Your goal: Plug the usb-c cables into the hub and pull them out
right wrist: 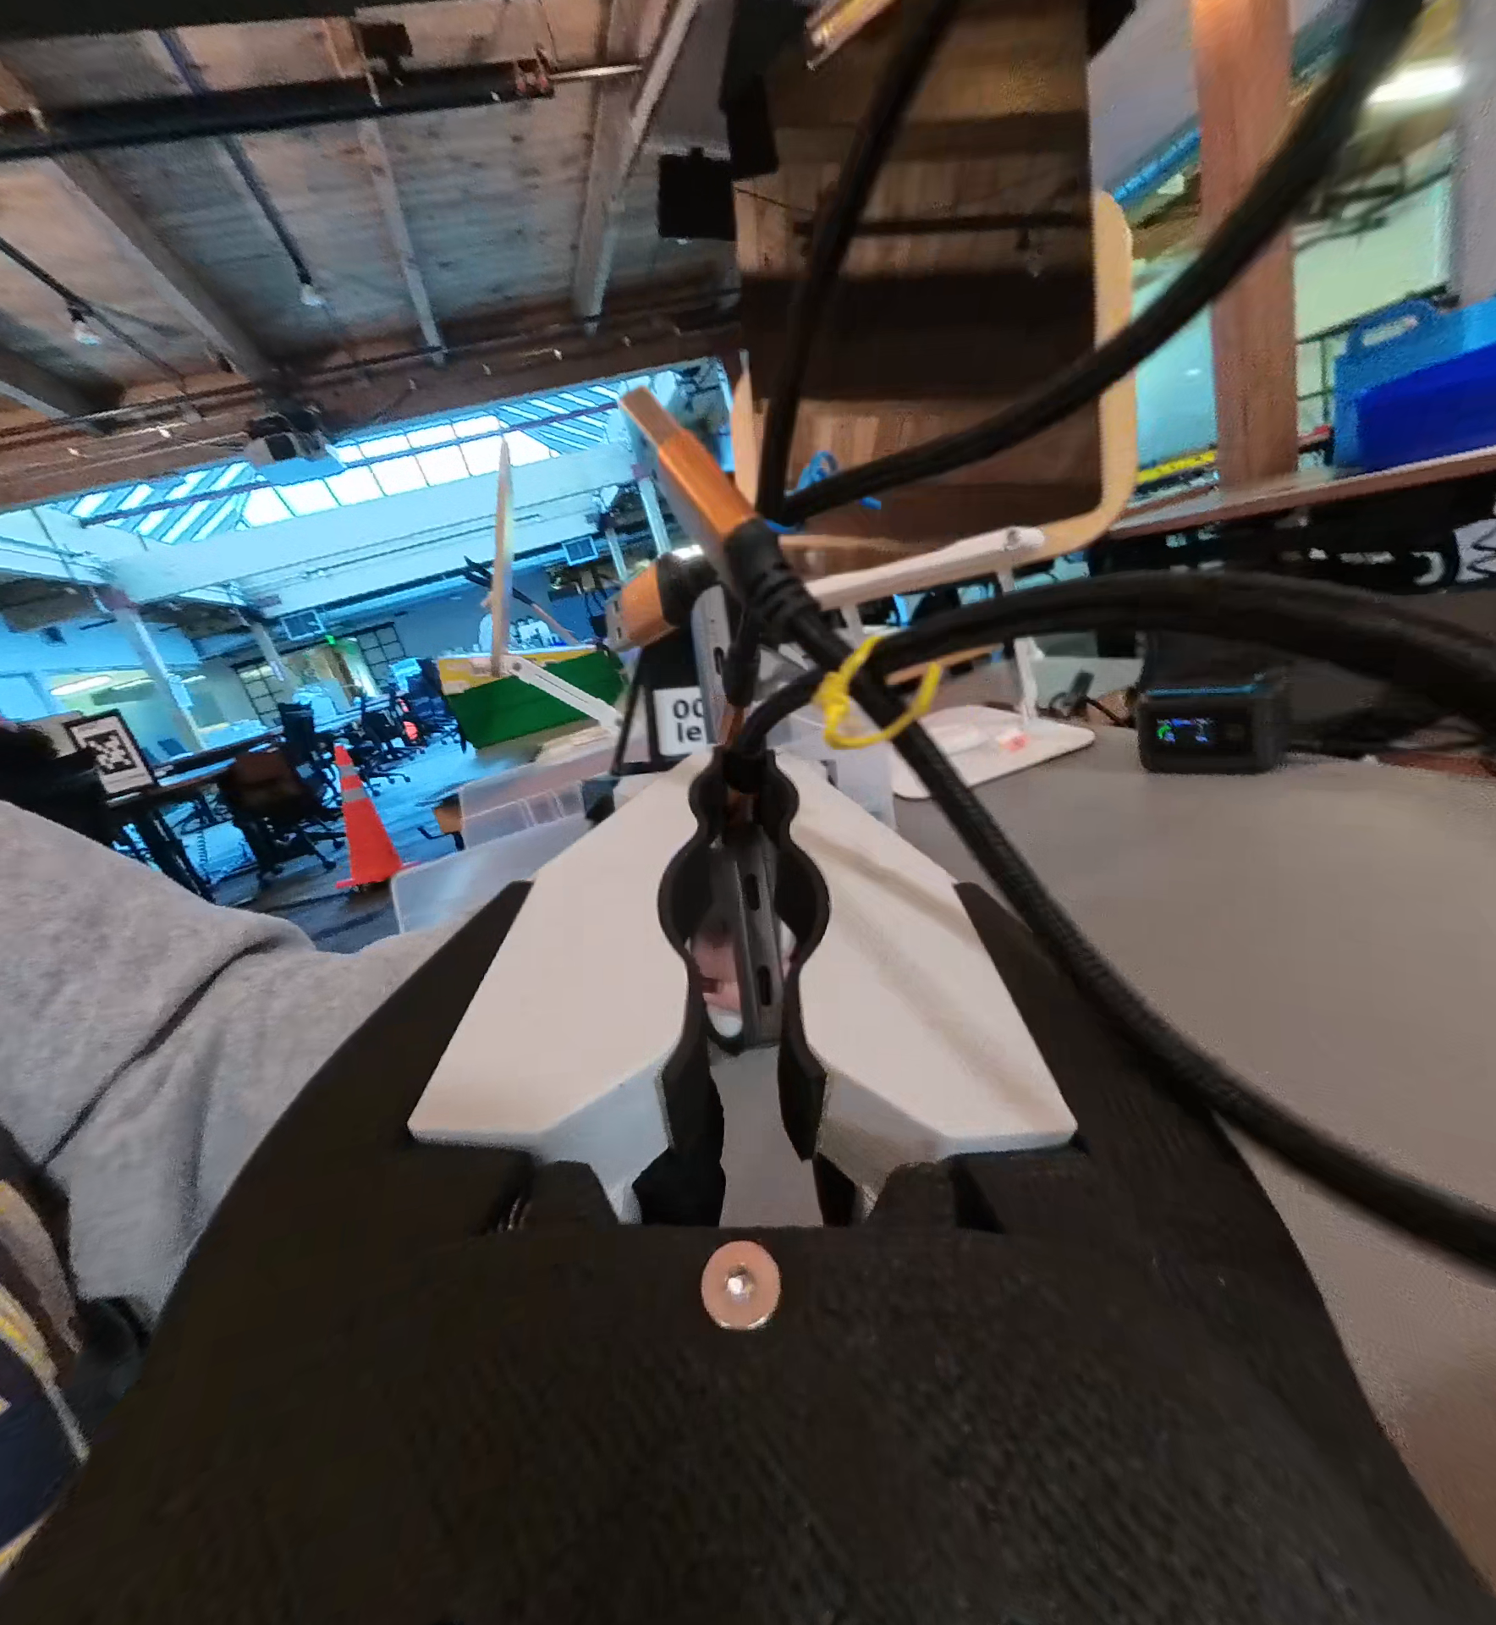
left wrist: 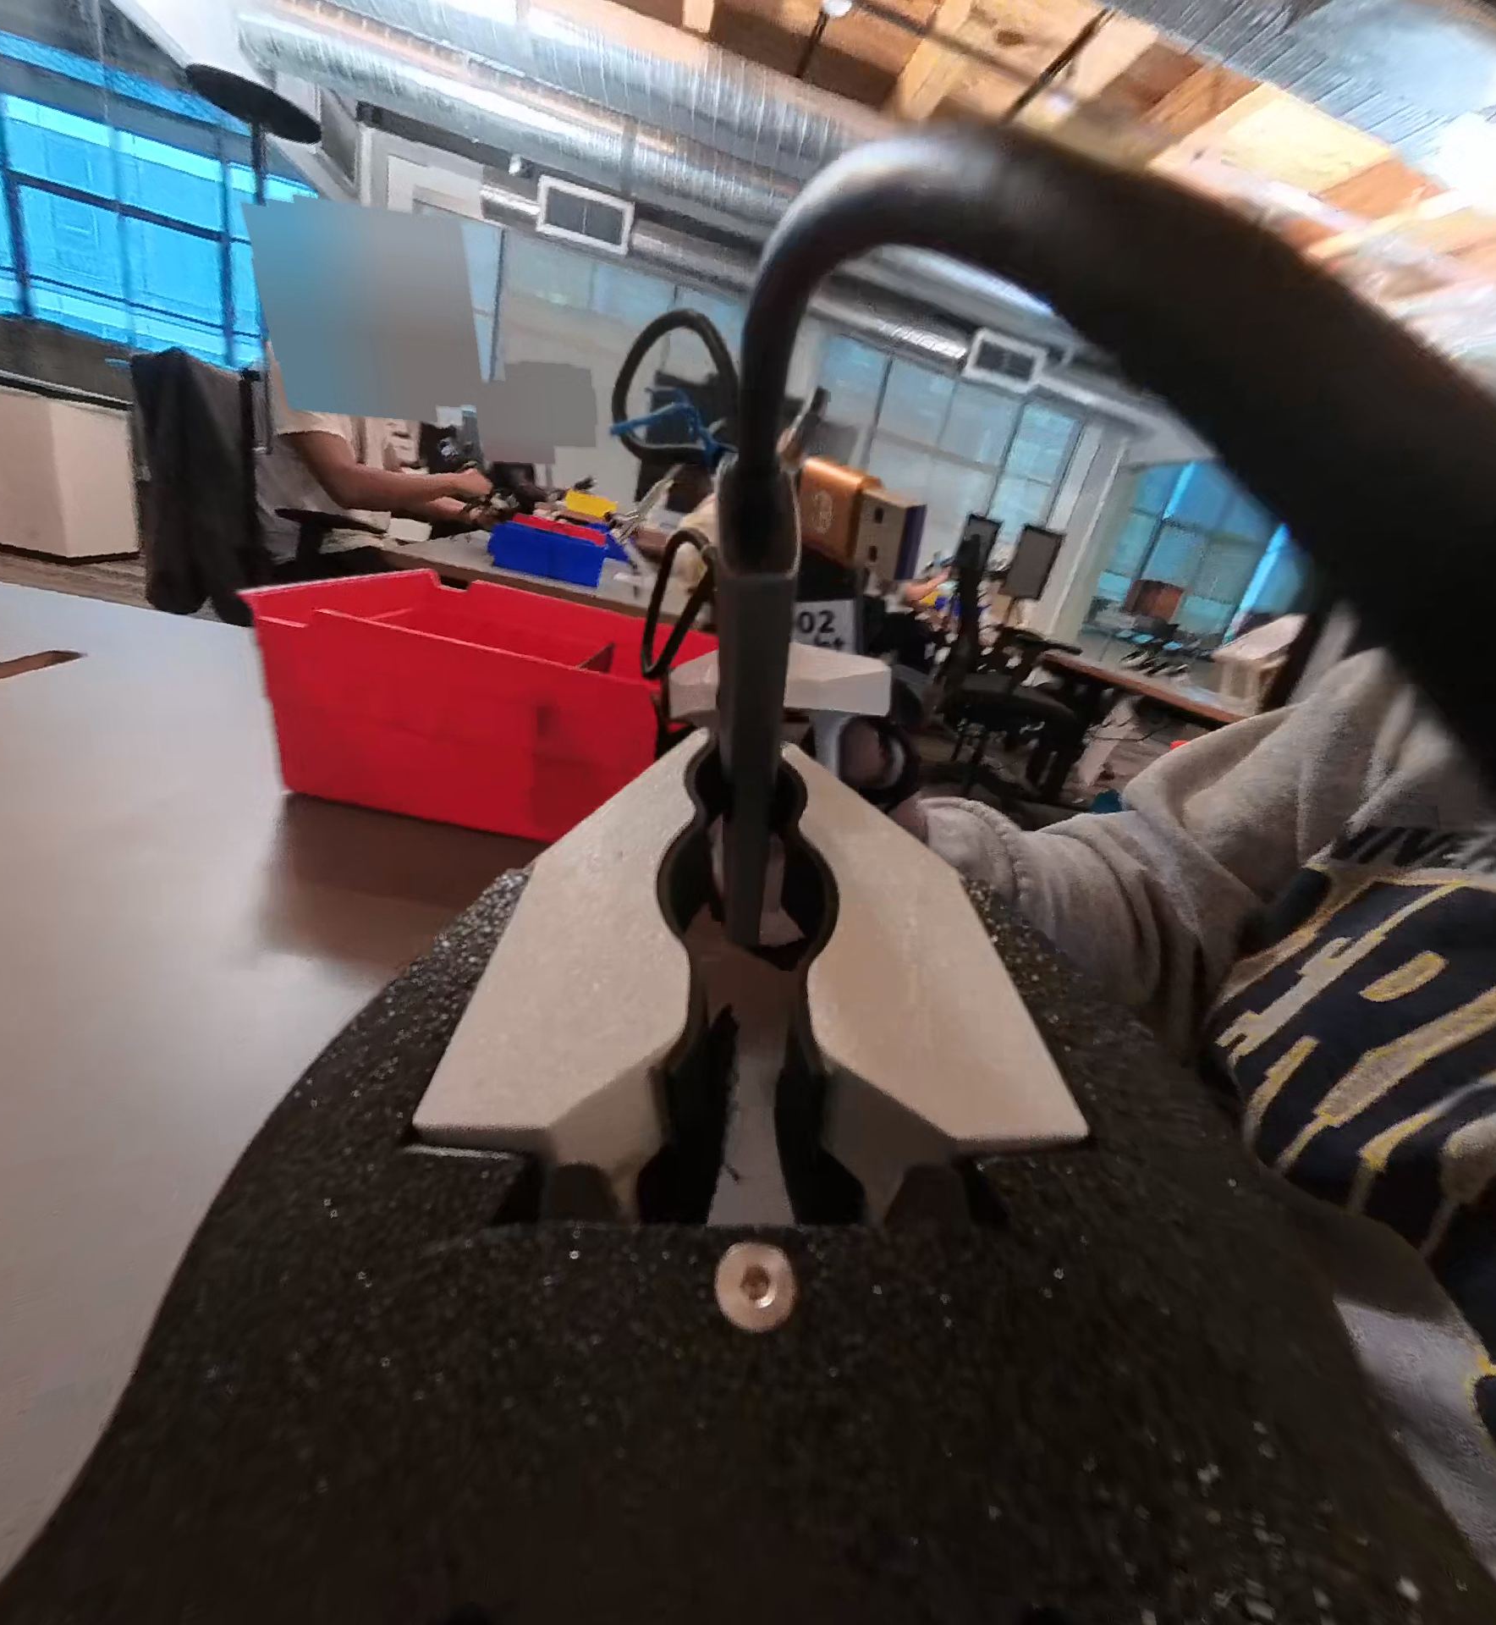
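My left gripper [left wrist: 740, 765] is shut on the slim grey plug [left wrist: 753, 686] of a usb-c cable. Its black cable [left wrist: 1078, 211] arches up and over to the right. My right gripper [right wrist: 740, 774] is shut on the grey hub [right wrist: 758, 932], held edge-on with its oval ports facing the camera. The two grippers face each other, tips close together. The right gripper [left wrist: 824, 681] shows behind the plug, and the left gripper [right wrist: 841, 765] behind the hub. I cannot tell whether the plug sits in a port. Copper-coloured plugs [right wrist: 683, 470] hang above the hub on braided cables [right wrist: 1254, 607].
A red bin [left wrist: 463, 703] stands on the brown table [left wrist: 111, 879] to the left. A small black device with a screen [right wrist: 1206, 730] and a white stand [right wrist: 991, 747] sit on the table. A yellow tie [right wrist: 850, 712] binds cables. A grey sleeve [left wrist: 1122, 862] is close by. Both grippers' tips are close together, under 4 cm apart.
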Available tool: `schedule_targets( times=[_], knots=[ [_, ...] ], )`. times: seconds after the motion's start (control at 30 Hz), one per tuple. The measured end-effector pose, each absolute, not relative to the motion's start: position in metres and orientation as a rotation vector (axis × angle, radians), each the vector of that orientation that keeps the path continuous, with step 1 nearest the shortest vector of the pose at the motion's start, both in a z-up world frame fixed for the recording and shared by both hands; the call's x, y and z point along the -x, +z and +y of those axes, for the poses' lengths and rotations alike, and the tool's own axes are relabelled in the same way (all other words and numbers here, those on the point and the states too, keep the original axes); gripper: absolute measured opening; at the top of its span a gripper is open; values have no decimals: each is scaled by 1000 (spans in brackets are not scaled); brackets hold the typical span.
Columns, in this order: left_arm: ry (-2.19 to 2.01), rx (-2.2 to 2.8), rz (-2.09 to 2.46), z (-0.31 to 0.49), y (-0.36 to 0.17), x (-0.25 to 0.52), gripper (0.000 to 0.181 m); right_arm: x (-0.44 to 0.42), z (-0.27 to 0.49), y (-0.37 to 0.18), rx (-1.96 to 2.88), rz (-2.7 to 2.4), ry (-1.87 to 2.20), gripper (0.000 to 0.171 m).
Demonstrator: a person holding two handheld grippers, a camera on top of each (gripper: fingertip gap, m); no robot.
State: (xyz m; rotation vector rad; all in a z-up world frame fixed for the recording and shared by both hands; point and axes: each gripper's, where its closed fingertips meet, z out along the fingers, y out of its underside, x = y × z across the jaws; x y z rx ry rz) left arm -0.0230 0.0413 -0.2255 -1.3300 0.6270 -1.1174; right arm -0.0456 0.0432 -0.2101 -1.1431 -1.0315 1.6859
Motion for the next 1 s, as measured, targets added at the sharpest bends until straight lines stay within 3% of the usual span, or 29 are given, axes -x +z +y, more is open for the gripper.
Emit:
schedule_targets(
  times=[0.03,0.27,0.37,0.47,0.6,0.93,1.0],
  knots=[
    [-1149,1311,627,38,-222,23,7,46,40,-206,1126,-1025,1702,2],
    [-1302,1167,679,14,-200,24,8,46,19,-186,1058,-996,1925,3],
    [-1294,1151,679,11,-195,25,8,48,19,-183,1054,-988,1893,2],
    [-1064,1303,642,30,-207,32,8,53,31,-192,1093,-1044,1562,1],
    [-1152,1242,692,15,-198,30,8,51,19,-184,1088,-1042,1745,1],
    [-1200,1231,690,14,-197,31,8,52,19,-183,1107,-1064,1701,2],
    [-1224,1200,651,11,-195,46,6,5,44,-136,938,-783,1892,3]
  ],
)
